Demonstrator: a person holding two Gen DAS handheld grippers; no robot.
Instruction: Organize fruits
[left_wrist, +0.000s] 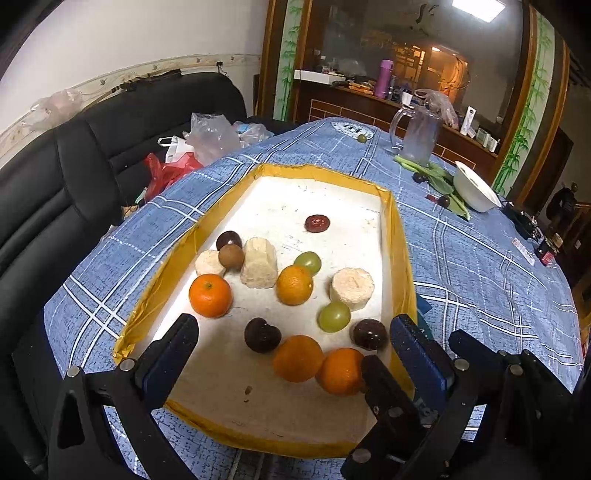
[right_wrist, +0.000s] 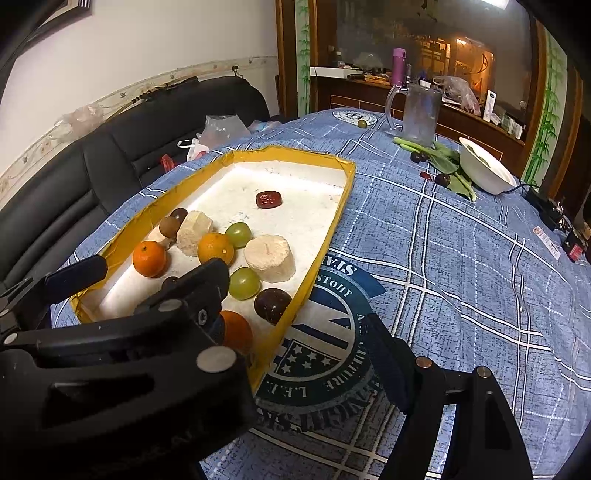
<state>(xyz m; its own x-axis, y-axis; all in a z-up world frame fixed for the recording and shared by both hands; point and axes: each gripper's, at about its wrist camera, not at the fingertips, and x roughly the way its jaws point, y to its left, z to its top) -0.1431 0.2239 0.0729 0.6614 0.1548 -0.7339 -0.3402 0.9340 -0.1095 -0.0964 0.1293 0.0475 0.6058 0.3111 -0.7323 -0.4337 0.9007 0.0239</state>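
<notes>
A yellow-rimmed white tray holds several oranges, green grapes, dark plums, a red date and pale cut chunks. My left gripper is open and empty over the tray's near end, with two oranges between its fingers. My right gripper is open and empty at the tray's near right corner. Its left finger hides part of an orange.
On the blue plaid tablecloth, a white bowl, greens, loose plums, a stray grape and a clear jug stand far right. A black sofa with bags is left.
</notes>
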